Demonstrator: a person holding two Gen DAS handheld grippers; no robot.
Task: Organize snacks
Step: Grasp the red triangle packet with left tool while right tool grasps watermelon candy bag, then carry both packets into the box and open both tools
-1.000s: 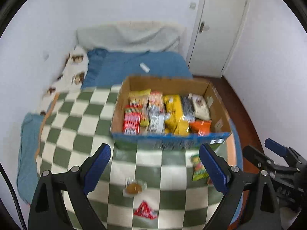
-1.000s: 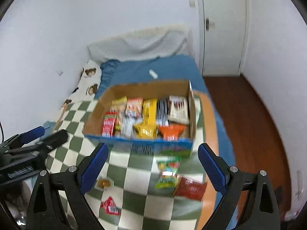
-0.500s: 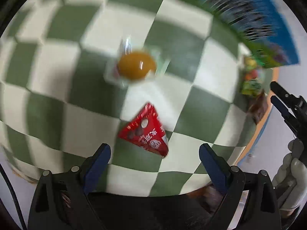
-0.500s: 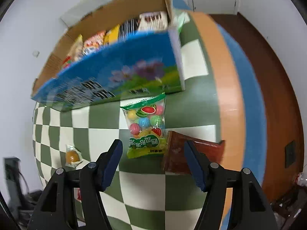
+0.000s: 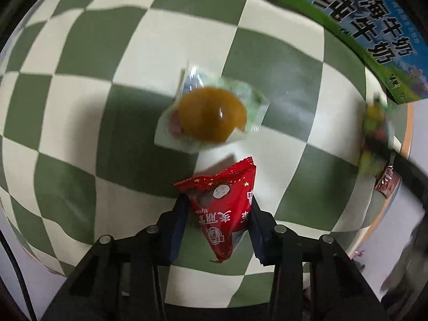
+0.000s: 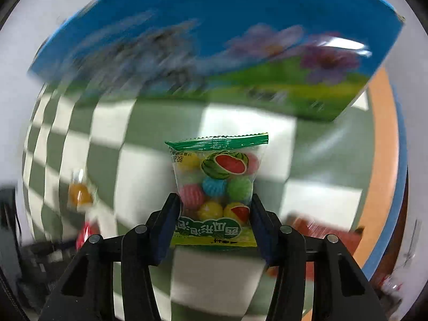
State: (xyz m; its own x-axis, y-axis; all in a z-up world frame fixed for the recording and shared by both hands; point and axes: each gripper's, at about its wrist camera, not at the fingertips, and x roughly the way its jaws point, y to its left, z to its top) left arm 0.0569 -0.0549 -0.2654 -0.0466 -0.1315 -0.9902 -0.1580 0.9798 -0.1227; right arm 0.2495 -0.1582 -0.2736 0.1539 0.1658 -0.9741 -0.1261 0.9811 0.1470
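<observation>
In the left wrist view my left gripper [image 5: 218, 200] points down and is shut on a red triangular snack packet [image 5: 222, 214], with both pads against its sides. Just beyond it a clear-wrapped orange jelly cup [image 5: 211, 115] lies on the green and white checked cloth [image 5: 80, 107]. In the right wrist view the jaws of my right gripper [image 6: 214, 198] are closing on a clear bag of coloured gum balls [image 6: 216, 176] with a watermelon print, and the pads press its lower sides. The blue and green snack box [image 6: 214, 40] stands right behind the bag.
The box's printed side [image 5: 374, 40] fills the upper right of the left wrist view. A dark red packet [image 6: 321, 230] lies right of the gum bag, near the cloth's orange border [image 6: 379, 160]. The jelly cup [image 6: 80, 194] shows blurred at the left.
Both grippers came down from above the bed to the cloth. The left jaws shut on the red packet. The right jaws narrowed onto the gum bag.
</observation>
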